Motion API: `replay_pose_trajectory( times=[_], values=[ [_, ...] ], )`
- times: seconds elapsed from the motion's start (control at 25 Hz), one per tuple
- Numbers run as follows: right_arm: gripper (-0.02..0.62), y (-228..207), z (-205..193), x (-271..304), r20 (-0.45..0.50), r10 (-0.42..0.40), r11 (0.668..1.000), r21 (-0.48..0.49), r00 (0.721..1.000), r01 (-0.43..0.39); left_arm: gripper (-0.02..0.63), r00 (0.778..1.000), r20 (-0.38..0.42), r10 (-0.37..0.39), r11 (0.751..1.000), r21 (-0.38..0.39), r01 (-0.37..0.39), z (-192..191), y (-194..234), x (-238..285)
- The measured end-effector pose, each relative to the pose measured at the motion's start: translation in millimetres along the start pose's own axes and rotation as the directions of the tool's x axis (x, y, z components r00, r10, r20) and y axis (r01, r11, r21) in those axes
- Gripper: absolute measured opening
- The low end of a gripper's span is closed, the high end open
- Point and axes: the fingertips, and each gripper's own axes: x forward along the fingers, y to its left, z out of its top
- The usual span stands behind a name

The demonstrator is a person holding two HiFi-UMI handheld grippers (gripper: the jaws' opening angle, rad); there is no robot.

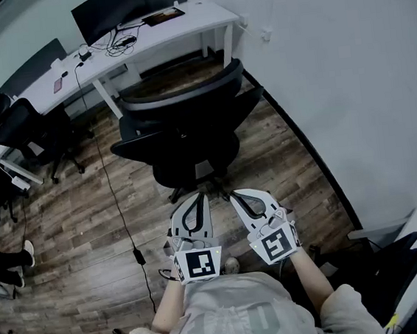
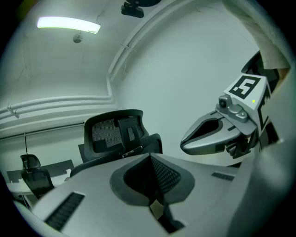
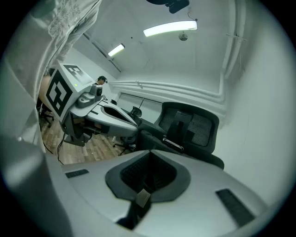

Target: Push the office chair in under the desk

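A black office chair (image 1: 182, 132) stands on the wooden floor in front of the right end of a white desk (image 1: 211, 15). Its mesh back (image 2: 115, 132) faces me and also fills the middle of the right gripper view (image 3: 192, 127). My left gripper (image 1: 195, 199) and right gripper (image 1: 235, 195) are held side by side just short of the chair, apart from it. Both are shut with nothing between the jaws. Each gripper view shows its own closed jaws, left (image 2: 150, 157) and right (image 3: 148, 155), pointing at the chair's back.
Two monitors (image 1: 112, 9) and a tablet (image 1: 163, 15) sit on the desk. A cable (image 1: 114, 195) with a power brick (image 1: 138, 256) runs across the floor. Another black chair (image 1: 31, 133) stands left. The white wall (image 1: 347, 74) is close on the right, with dark furniture (image 1: 396, 261) at lower right.
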Motion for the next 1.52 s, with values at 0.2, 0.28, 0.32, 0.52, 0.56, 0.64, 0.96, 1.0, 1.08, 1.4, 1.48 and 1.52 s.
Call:
replay_pose_trajectory(
  times=[0.2, 0.28, 0.32, 0.52, 0.56, 0.64, 0.96, 1.0, 1.08, 1.4, 1.48, 1.52],
  values=[
    [0.02, -17, 9, 2, 0.017, 0.014, 0.999, -0.048, 1.0, -0.014, 0.017, 0.999, -0.001, 0.045, 0.999, 0.018, -0.045, 4, 13, 10],
    [0.018, -30, 15, 5, 0.025, 0.01, 0.998, -0.067, 1.0, -0.009, 0.017, 0.998, 0.016, 0.069, 0.998, 0.014, -0.069, 14, 22, 17],
    [0.02, -35, 18, 8, 0.025, 0.011, 0.997, -0.076, 1.0, -0.009, 0.017, 0.997, 0.021, 0.08, 0.997, 0.012, -0.08, 17, 27, 19],
    [0.02, -52, 31, 33, 0.069, 0.021, 0.996, -0.088, 0.997, -0.015, 0.017, 0.995, 0.05, 0.087, 0.994, 0.058, -0.09, 32, 46, 35],
    [0.018, -57, 33, 37, 0.08, 0.027, 0.996, -0.087, 0.996, -0.02, 0.017, 0.994, 0.059, 0.09, 0.994, 0.062, -0.093, 35, 49, 39],
    [0.02, -68, 36, 48, 0.096, 0.031, 0.997, -0.073, 0.995, -0.024, 0.017, 0.993, 0.071, 0.097, 0.993, 0.062, -0.101, 37, 58, 48],
    [0.02, -121, 31, 97, 0.081, 0.058, 0.994, -0.1, 0.995, -0.05, 0.017, 0.993, 0.068, 0.098, 0.991, 0.089, -0.104, 42, 103, 90],
    [0.02, -129, 35, 101, 0.106, 0.047, 0.998, -0.047, 0.993, -0.042, 0.017, 0.994, 0.067, 0.091, 0.992, 0.085, -0.097, 46, 108, 93],
    [0.02, -144, 44, 109, 0.163, 0.027, 0.998, 0.058, 0.986, -0.037, 0.017, 0.994, 0.066, 0.091, 0.993, 0.07, -0.095, 53, 118, 99],
    [0.02, -161, 43, 135, 0.153, 0.151, 0.987, 0.034, 0.977, -0.158, 0.017, 0.984, 0.008, 0.178, 0.982, 0.066, -0.178, 50, 135, 118],
    [0.02, -168, 40, 136, 0.16, 0.19, 0.981, 0.017, 0.969, -0.196, 0.017, 0.978, -0.001, 0.209, 0.975, 0.078, -0.208, 50, 133, 122],
    [0.02, -172, 39, 138, 0.165, 0.205, 0.977, 0.015, 0.965, -0.21, 0.017, 0.975, -0.009, 0.223, 0.971, 0.086, -0.222, 48, 133, 125]
  ],
)
